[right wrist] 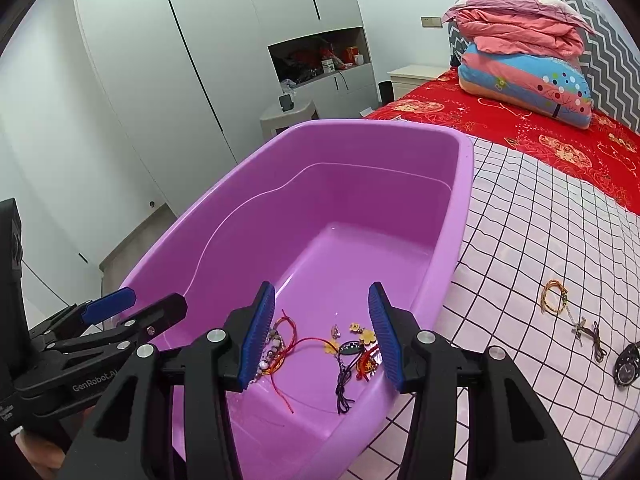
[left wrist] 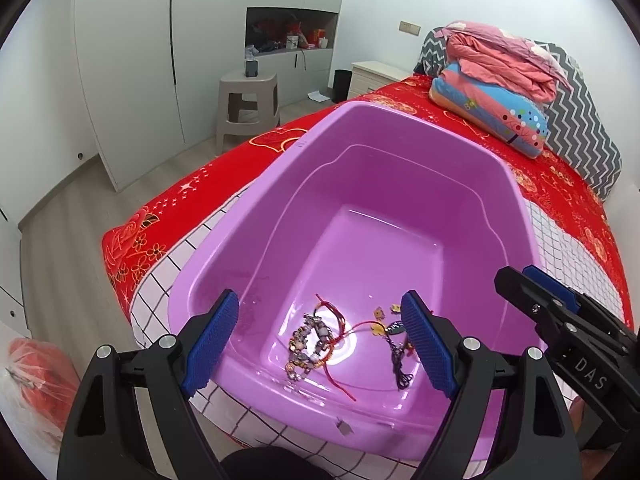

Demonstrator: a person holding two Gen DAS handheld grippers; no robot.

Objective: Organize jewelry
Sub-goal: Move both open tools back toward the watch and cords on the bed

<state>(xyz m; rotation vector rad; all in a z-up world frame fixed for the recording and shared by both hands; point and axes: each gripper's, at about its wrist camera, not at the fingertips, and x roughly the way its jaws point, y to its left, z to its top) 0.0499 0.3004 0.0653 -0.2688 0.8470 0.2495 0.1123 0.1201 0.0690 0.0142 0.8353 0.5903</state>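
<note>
A purple plastic tub (left wrist: 400, 152) (right wrist: 464, 184) stands on the bed. On its floor lie a beaded bracelet with red cord (left wrist: 316, 340) (right wrist: 276, 348), yellow flower charms (right wrist: 362, 336) and a dark cord pendant (left wrist: 396, 360) (right wrist: 344, 376). My left gripper (left wrist: 320, 348) is open and empty above the tub's near end. My right gripper (right wrist: 320, 336) is open and empty over the same end; it also shows at the right of the left wrist view (left wrist: 560, 320). On the checked sheet to the right lie a woven bracelet (right wrist: 554, 296), a cord necklace (right wrist: 588, 330) and a watch (right wrist: 628, 364).
The bed has a red patterned cover (right wrist: 540, 132) and a white checked sheet (right wrist: 540, 240). Folded quilts (left wrist: 492, 84) (right wrist: 524, 56) lie at the headboard. A grey stool (left wrist: 248, 104), wardrobes and a red bag (left wrist: 36, 384) on the floor stand left of the bed.
</note>
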